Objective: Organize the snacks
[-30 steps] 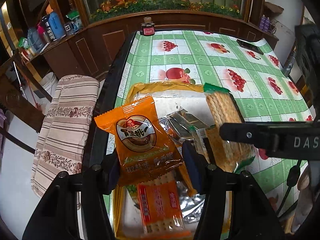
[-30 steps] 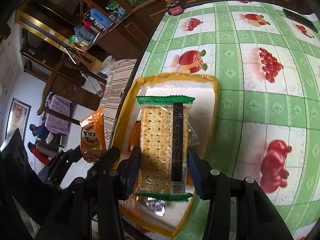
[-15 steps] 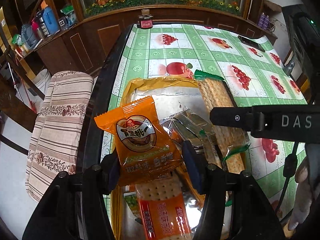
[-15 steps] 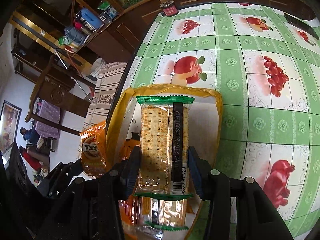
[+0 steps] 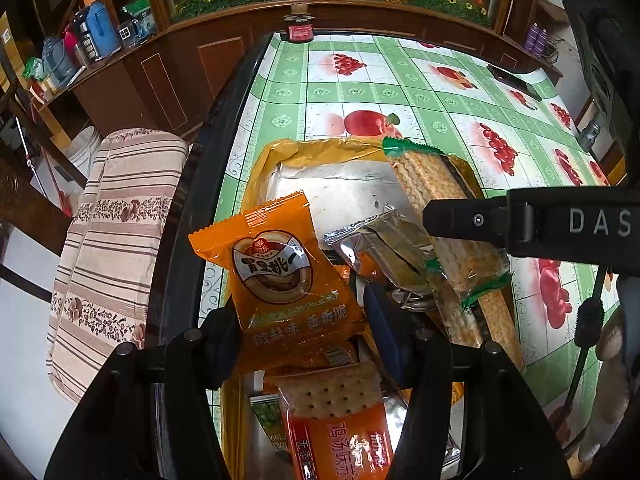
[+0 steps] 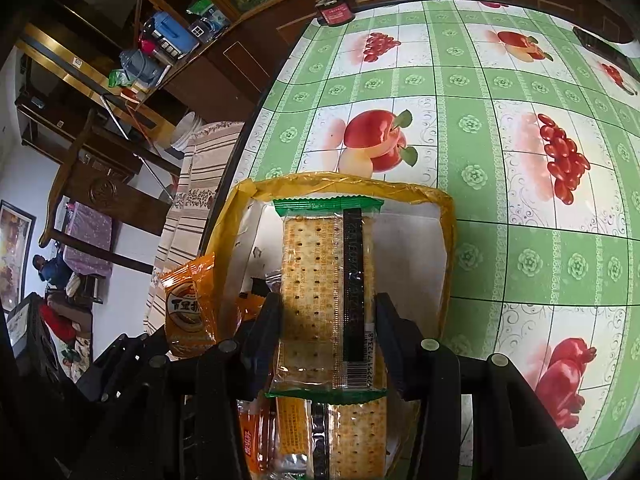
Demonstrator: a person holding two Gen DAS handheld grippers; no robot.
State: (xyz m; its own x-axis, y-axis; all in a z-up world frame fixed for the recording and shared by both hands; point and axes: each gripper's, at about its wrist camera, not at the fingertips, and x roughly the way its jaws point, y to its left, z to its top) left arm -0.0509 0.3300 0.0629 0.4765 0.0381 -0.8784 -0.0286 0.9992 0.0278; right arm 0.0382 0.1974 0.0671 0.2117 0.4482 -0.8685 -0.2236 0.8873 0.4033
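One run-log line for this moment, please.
left tongs: shut on orange snack packet | right tongs: shut on cracker pack | both over yellow-rimmed box

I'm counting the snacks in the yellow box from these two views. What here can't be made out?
- Left wrist view: box floor near the camera, covered by the orange packet and left gripper.
- Right wrist view: packs beneath the cracker pack, hidden by the right gripper.
- Both views: the box's near end, cut off by the bottom edge.
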